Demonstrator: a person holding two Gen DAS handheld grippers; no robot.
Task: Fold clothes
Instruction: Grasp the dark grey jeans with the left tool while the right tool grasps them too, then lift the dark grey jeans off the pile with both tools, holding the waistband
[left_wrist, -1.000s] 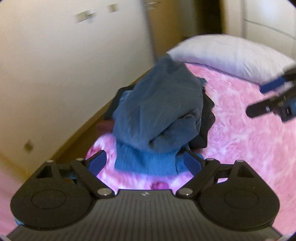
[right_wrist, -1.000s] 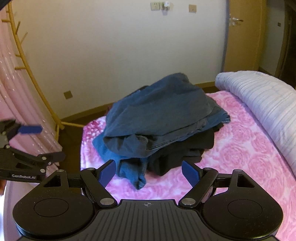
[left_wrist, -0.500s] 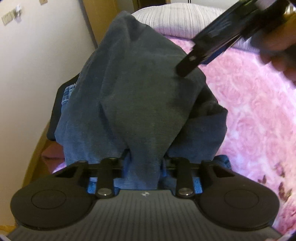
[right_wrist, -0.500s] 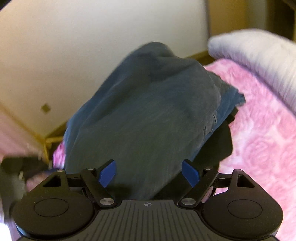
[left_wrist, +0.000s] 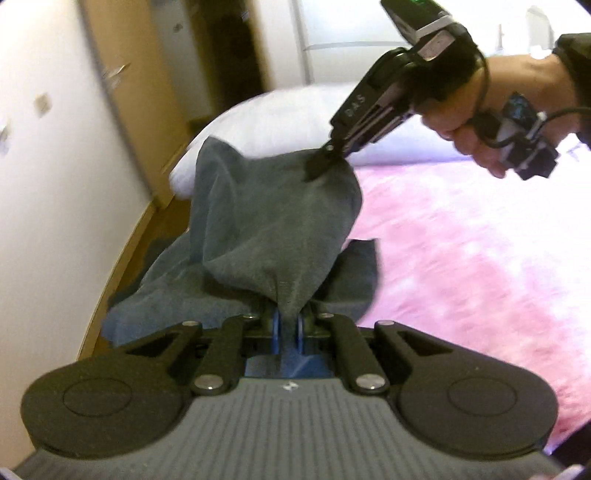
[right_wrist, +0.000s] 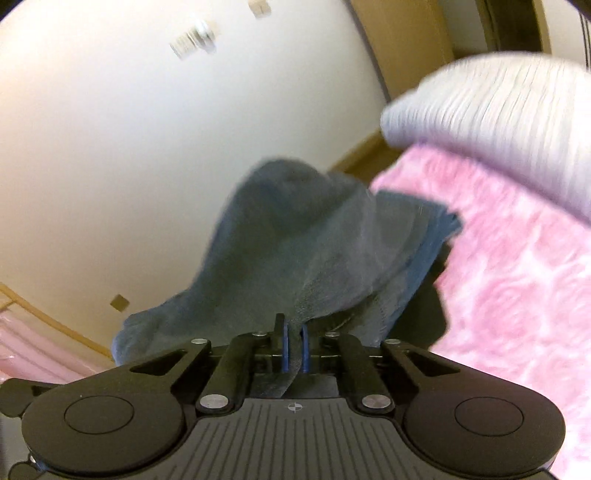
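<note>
A blue-grey garment (left_wrist: 273, 221) hangs stretched above the pink bed, lifted off a pile. My left gripper (left_wrist: 287, 326) is shut on one bunched edge of it, the cloth pinched between the blue pads. In the left wrist view my right gripper (left_wrist: 321, 162), held by a hand, grips the far top of the same garment. The right wrist view shows that gripper (right_wrist: 293, 345) shut on a fold of the garment (right_wrist: 295, 240). A bluer denim piece (right_wrist: 439, 225) and a dark garment (right_wrist: 434, 314) lie underneath, partly hidden.
The bed wears a pink rose-patterned blanket (left_wrist: 461, 258) that stretches to the right. A white ribbed pillow (right_wrist: 509, 122) lies at its head. A cream wall (right_wrist: 129, 166) and a wooden skirting run along the bed's left side, with a wooden door (left_wrist: 147, 92) behind.
Both grippers moved onto the clothes pile and shut on the top blue-grey garment, the left first, then the right. The garment now hangs raised and stretched between them.
</note>
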